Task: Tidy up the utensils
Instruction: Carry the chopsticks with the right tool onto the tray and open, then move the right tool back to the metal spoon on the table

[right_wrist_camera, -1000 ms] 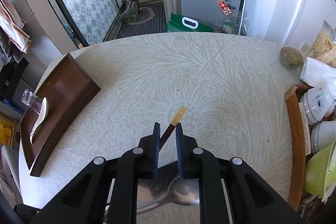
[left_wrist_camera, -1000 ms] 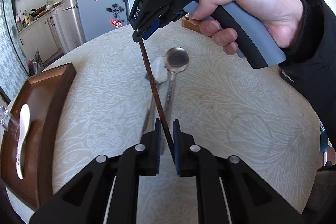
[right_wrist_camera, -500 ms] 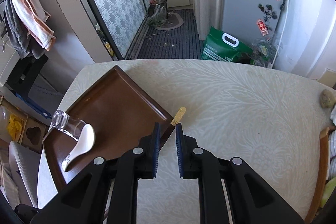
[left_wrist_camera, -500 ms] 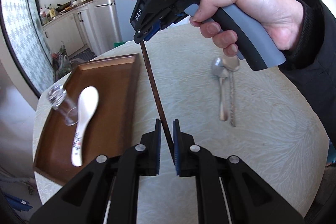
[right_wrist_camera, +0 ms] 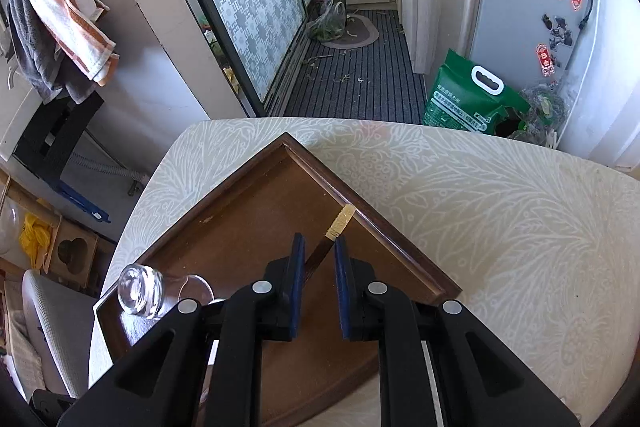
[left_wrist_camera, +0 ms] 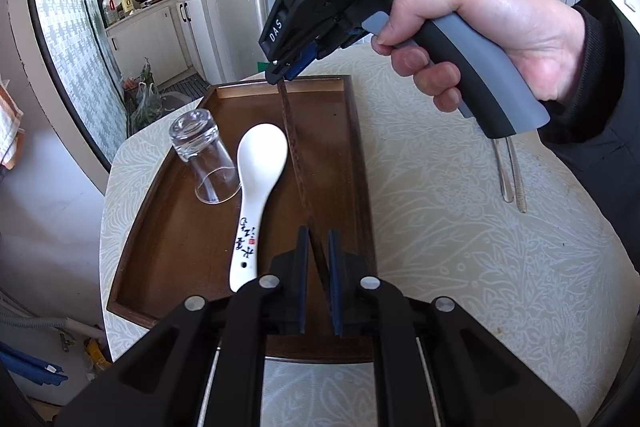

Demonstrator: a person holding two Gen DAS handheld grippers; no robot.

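One slim dark-brown chopstick (left_wrist_camera: 298,171), pale patterned tip, over tray (left_wrist_camera: 168,247).

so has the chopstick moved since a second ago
Yes. The chopstick, held at both ends by the two grippers, was over bare table near the metal spoons; now it hangs over the wooden tray.

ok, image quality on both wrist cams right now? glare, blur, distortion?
Left wrist view: sharp, no motion blur; strong fisheye bend with dark corners; daylight sheen on the hand and glass. Right wrist view: also sharp; tray edges bow; bright sun on the tablecloth; chopstick tip crisp.
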